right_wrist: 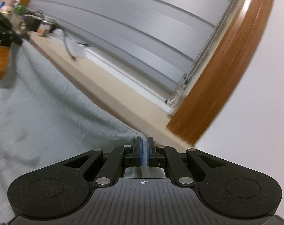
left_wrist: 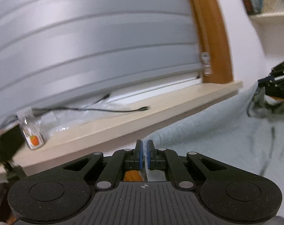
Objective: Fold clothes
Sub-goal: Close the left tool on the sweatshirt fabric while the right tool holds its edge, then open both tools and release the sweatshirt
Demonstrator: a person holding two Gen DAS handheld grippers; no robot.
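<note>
A light blue-grey knit garment [left_wrist: 216,131] is held up between both grippers, stretched in front of a window. My left gripper [left_wrist: 144,146] is shut on one edge of the garment, cloth pinched between its blue pads. My right gripper [right_wrist: 144,144] is shut on the other edge of the garment [right_wrist: 48,112]. The right gripper also shows at the right edge of the left wrist view [left_wrist: 276,80], gripping the cloth. The left gripper shows at the far left of the right wrist view [right_wrist: 3,31].
A beige windowsill [left_wrist: 142,121] runs behind the garment, with a black cable [left_wrist: 113,109] and a small clear bottle [left_wrist: 31,131] on it. Grey blinds [left_wrist: 85,46] and an orange-brown window frame [right_wrist: 226,75] stand above. A shelf [left_wrist: 269,16] is at the top right.
</note>
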